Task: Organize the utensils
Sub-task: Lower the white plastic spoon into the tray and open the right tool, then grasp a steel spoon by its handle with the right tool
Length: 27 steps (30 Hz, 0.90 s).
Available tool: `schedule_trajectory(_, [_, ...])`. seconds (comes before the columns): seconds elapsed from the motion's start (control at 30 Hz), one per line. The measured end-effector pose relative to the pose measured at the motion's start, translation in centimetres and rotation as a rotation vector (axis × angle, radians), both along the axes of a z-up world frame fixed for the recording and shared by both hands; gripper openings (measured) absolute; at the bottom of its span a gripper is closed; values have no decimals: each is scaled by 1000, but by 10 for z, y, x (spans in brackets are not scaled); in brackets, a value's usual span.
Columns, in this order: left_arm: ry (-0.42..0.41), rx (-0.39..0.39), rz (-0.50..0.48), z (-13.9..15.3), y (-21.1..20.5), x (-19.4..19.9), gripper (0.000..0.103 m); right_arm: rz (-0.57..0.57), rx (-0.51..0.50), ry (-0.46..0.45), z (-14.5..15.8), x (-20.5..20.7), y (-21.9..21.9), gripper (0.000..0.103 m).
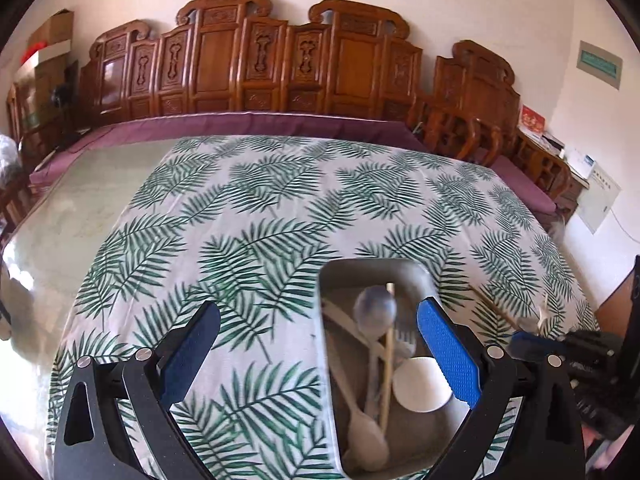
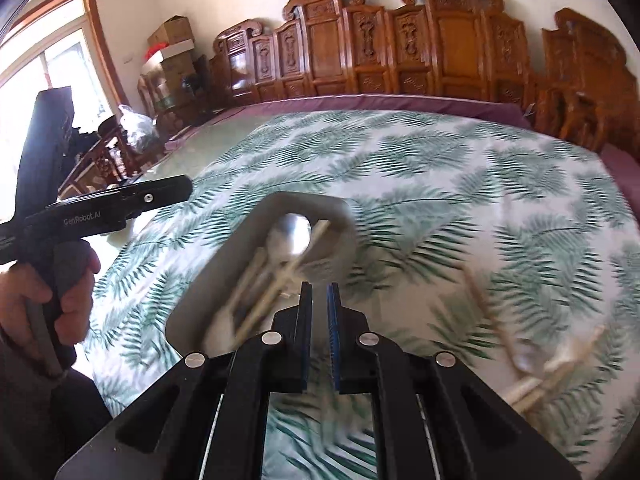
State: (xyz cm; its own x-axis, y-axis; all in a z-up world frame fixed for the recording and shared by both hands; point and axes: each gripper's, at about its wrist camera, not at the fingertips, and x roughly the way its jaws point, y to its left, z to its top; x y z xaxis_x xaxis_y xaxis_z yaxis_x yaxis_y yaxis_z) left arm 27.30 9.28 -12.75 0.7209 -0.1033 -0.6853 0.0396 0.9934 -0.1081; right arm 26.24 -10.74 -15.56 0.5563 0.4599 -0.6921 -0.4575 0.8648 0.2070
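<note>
Ahead of the closed, empty right tool [image 2: 319, 294], grey tray [image 2: 208, 304] of utensils, left tool [image 1: 318, 334] spread apart.

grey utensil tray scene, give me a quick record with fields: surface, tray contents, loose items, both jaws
surface: leaf-print tablecloth
tray: grey rectangular plastic tray on the cloth
tray contents: metal spoon, white plastic spoon, wooden chopstick, fork, white round lid-like piece
loose items: blurred wooden chopsticks and utensils on the cloth, right of the tray
left gripper: jaws open, empty
right gripper: jaws nearly shut, nothing visible between

Black claws [image 2: 319, 300] – blue pads [image 1: 448, 356], silver screws.
</note>
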Motion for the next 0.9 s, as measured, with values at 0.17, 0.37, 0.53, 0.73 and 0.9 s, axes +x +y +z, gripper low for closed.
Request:
schedule_trajectory(0.17, [-11, 13, -53, 4, -26, -5, 95, -65, -47, -21, 8, -9, -49, 10])
schedule_trajectory(0.37, [-11, 25, -141, 2, -66, -12, 95, -168, -91, -32, 7, -12, -109, 24])
schedule_trajectory(0.53, [-4, 26, -195, -2, -92, -17, 95, -259, -122, -32, -3, -4, -151, 24])
schedule_trajectory(0.73, [6, 21, -237, -8, -114, -21, 95, -353, -123, 7, -29, 6, -182, 30])
schedule_trajectory(0.9, [12, 33, -263, -13, -128, -24, 95, -338, -99, 76, -54, 12, -184, 30])
